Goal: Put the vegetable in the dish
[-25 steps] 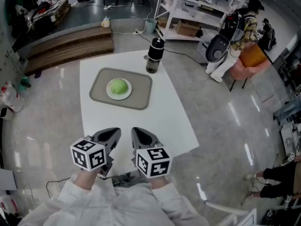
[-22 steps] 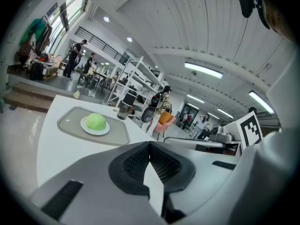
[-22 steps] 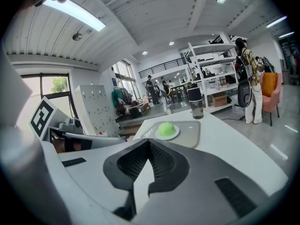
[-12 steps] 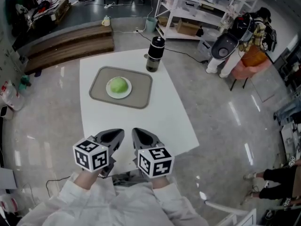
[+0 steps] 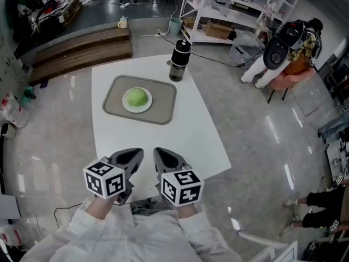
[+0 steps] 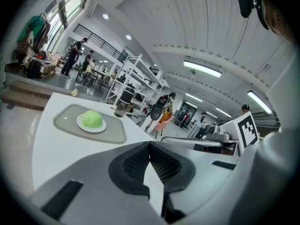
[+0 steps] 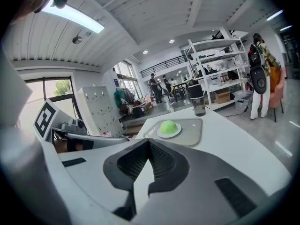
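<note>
A round green vegetable (image 5: 136, 97) rests on a small white dish (image 5: 127, 106), which stands on a grey tray (image 5: 163, 103) in the far half of the white table (image 5: 191, 141). It also shows as the green vegetable (image 6: 93, 118) in the left gripper view and the green vegetable (image 7: 168, 126) in the right gripper view. My left gripper (image 5: 134, 155) and right gripper (image 5: 159, 155) hover side by side over the table's near edge, well short of the tray. Both are shut with nothing between the jaws.
A black and grey bottle (image 5: 179, 60) stands at the table's far edge beside the tray. White shelving (image 5: 229, 10) and wooden steps (image 5: 76, 48) lie beyond. A person (image 5: 283, 53) moves on the floor at the right, another person's leg (image 5: 319, 201) at the right edge.
Both grippers have stayed in place, shut. The person at the right has walked further right and away from the table.
</note>
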The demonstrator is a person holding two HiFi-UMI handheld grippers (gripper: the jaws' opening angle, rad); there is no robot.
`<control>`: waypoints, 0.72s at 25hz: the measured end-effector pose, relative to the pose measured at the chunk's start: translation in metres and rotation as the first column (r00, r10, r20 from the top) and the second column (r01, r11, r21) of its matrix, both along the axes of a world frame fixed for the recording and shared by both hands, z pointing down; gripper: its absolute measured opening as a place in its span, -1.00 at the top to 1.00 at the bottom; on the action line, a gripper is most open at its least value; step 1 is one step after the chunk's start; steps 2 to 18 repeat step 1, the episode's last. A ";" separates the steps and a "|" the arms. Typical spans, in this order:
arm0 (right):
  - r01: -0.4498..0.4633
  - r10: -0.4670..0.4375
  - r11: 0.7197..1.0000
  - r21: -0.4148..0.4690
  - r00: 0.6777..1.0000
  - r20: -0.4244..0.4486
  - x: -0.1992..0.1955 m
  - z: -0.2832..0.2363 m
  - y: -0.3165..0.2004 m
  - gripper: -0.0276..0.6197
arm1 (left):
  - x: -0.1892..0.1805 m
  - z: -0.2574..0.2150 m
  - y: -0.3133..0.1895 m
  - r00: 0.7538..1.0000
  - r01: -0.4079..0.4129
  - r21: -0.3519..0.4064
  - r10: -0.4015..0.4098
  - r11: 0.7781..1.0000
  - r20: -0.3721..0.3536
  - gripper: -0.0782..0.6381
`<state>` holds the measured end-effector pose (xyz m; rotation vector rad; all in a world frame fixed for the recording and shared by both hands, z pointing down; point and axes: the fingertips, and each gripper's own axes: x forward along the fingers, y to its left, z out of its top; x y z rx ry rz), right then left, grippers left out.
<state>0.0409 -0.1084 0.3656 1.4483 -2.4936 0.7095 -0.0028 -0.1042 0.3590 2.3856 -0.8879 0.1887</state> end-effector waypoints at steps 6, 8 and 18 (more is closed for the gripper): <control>-0.001 0.001 1.000 -0.001 1.000 -0.001 0.001 0.001 -0.001 0.88 | 0.001 0.001 0.000 1.000 -0.004 0.000 0.004 1.000 0.002 0.76; -0.001 0.001 1.000 -0.001 1.000 -0.001 0.001 0.001 -0.001 0.88 | 0.001 0.001 0.000 1.000 -0.004 0.000 0.004 1.000 0.002 0.76; -0.001 0.001 1.000 -0.001 1.000 -0.001 0.001 0.001 -0.001 0.88 | 0.001 0.001 0.000 1.000 -0.004 0.000 0.004 1.000 0.002 0.76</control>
